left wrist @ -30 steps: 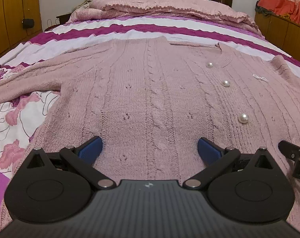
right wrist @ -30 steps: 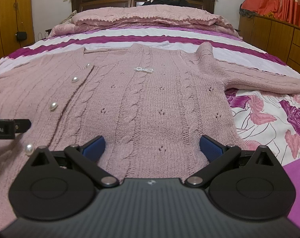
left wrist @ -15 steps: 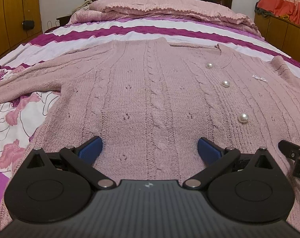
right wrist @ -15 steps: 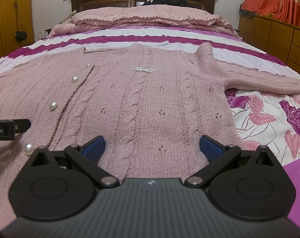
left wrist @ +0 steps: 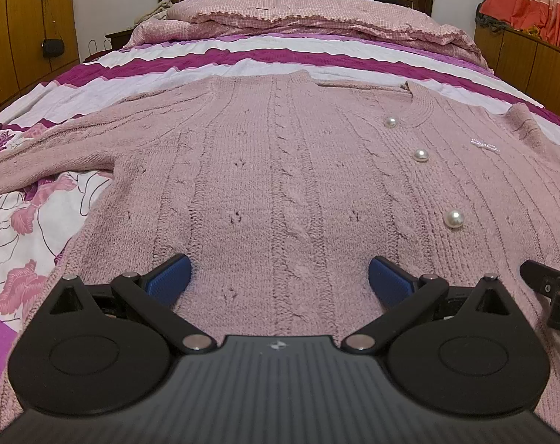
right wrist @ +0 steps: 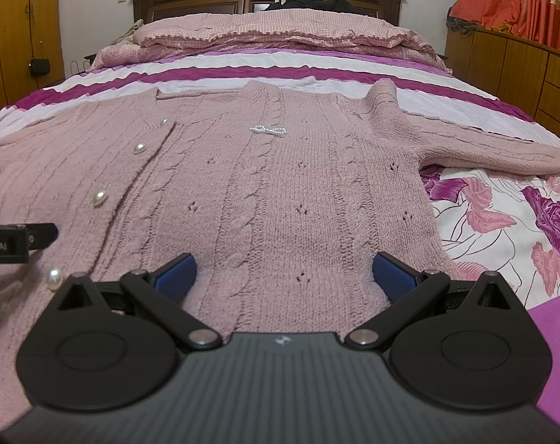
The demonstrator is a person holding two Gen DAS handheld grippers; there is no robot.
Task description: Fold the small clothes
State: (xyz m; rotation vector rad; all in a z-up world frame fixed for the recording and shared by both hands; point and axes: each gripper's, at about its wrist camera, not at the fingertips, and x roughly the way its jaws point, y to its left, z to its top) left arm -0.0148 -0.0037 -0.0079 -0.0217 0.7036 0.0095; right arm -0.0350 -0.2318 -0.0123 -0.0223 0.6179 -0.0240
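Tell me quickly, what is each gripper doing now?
Left gripper: jaws open, holding nothing.
Right gripper: jaws open, holding nothing.

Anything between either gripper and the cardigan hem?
Nothing visible. The left gripper and right gripper are both open, directly over the flat pink cardigan, with only knit between their fingers.

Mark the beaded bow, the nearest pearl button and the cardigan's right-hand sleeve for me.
beaded bow [right wrist: 268,130], right wrist view, on the knot at its middle.
nearest pearl button [right wrist: 54,278], right wrist view, on the pearl's rounded face.
right-hand sleeve [right wrist: 476,148], right wrist view, midway along the sleeve lying on the bedspread.
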